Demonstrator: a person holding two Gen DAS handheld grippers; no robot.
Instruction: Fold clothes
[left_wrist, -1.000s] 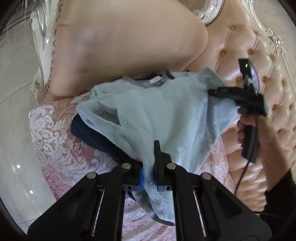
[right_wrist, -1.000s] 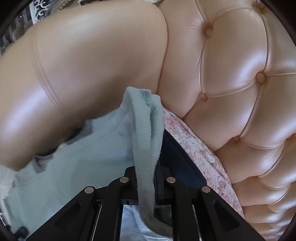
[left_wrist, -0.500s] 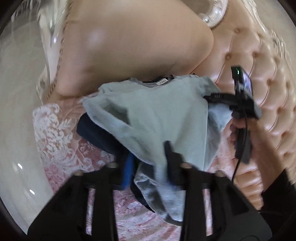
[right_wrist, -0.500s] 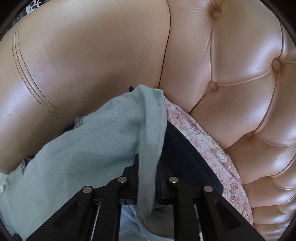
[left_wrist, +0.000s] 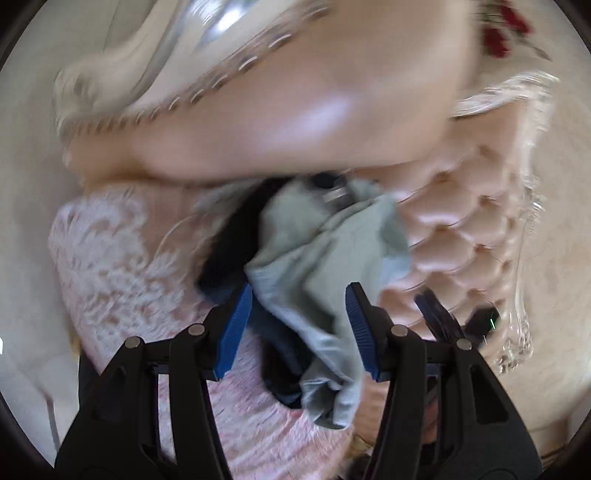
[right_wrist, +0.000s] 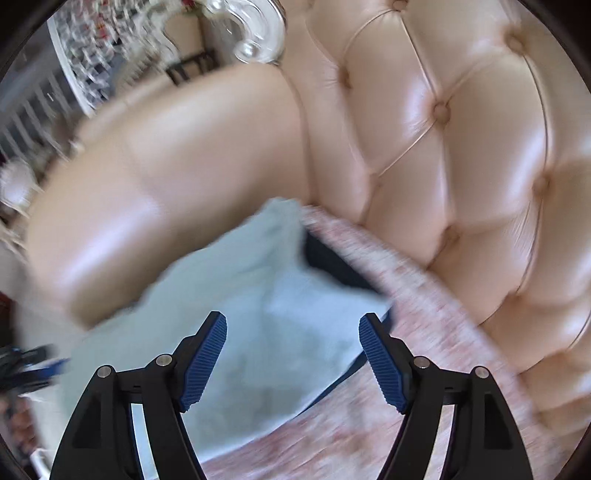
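Both the left tongs (left_wrist: 299, 328) and right tongs (right_wrist: 293, 360) had sprung apart since a second earlier. The released pale-green sweater (left_wrist: 325, 266) lay crumpled on the sofa's pink lace cover (left_wrist: 122, 266).

Setting: home sitting room, probably, though both views are blurred. Evidence: button-tufted peach leather sofa (right_wrist: 461, 147) with carved white-and-silver frame (right_wrist: 258, 33); pink floral seat cover (left_wrist: 118, 266); pale garment (right_wrist: 240, 314) lying on the seat.

Glossy, smooth tufted leather on the sofa back (right_wrist: 461, 147). Soft, fuzzy matt cloth in the pale blue garment (right_wrist: 236, 295). Woven pink patterned seat cover (left_wrist: 122, 266). Ribbed blue pads (right_wrist: 384, 369), matt black plastic.
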